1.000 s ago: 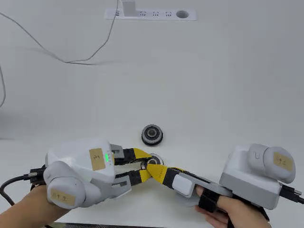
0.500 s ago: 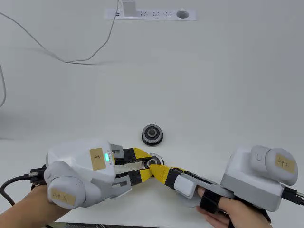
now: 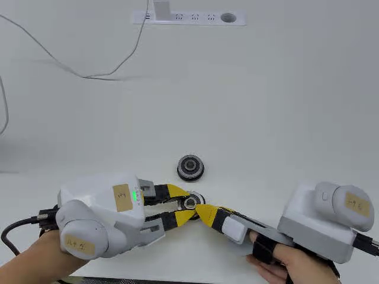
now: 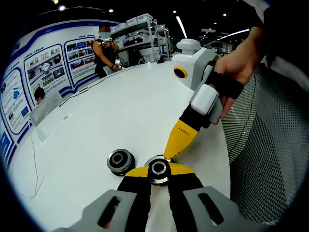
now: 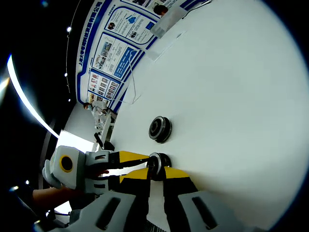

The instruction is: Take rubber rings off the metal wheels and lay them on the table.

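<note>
A small metal wheel (image 3: 190,202) with a black rubber ring (image 4: 150,162) around it sits near the table's front edge. My left gripper (image 3: 185,205) is shut on this wheel, one yellow tip on each side. My right gripper (image 3: 202,209) comes in from the right, its tips shut at the wheel's rim (image 5: 157,160) on the rubber ring. In the left gripper view the right gripper (image 4: 169,153) touches the wheel's upper right edge. A second wheel (image 3: 190,167), also with its black ring, lies free on the table just beyond.
A white power strip (image 3: 188,18) lies at the table's far edge, with a grey cable (image 3: 71,72) trailing left. The white table (image 3: 266,118) stretches wide beyond the wheels. A mesh chair seat (image 4: 270,159) is near the front edge.
My right gripper has drawn back a little to the right and toward me, its tip still at the wheel's rim. The left gripper and both wheels have stayed in place.
</note>
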The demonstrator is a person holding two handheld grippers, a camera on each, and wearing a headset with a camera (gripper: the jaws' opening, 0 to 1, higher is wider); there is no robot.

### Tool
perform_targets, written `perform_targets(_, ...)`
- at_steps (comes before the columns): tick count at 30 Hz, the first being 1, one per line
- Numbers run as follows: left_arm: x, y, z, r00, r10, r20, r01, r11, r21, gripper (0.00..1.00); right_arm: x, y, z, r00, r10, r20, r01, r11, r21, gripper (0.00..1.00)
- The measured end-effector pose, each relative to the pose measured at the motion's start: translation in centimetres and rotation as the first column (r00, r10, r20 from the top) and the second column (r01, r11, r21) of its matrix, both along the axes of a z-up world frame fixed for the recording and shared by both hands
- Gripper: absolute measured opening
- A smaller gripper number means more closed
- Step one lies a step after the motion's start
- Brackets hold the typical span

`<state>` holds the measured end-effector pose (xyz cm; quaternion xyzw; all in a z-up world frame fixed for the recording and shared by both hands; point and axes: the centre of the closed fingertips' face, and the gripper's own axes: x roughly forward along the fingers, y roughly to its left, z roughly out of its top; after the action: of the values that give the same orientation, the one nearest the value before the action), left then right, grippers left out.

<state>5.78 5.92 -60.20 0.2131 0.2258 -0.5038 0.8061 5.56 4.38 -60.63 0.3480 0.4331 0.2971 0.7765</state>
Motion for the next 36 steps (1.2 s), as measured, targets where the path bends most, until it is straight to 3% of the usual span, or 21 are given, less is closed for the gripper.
perform_targets(14,0.02,0.07,-0.10,1.000,0.001,0.000,-0.001,1.000,-0.001,0.13,0.19,-0.38,-0.49,1.000,-0.012,-0.007,0.012,1.000,-0.020,0.04)
perform_targets(25,0.00,0.06,-0.07,1.000,0.001,0.001,-0.001,1.000,0.000,0.13,0.15,-0.41,-0.52,0.995,-0.046,-0.085,0.046,0.999,-0.011,0.02)
perform_targets(36,-0.03,0.02,-0.04,1.000,0.008,-0.001,-0.008,1.000,0.012,0.13,0.11,-0.10,0.03,0.997,-0.031,-0.071,0.029,0.999,-0.029,0.00)
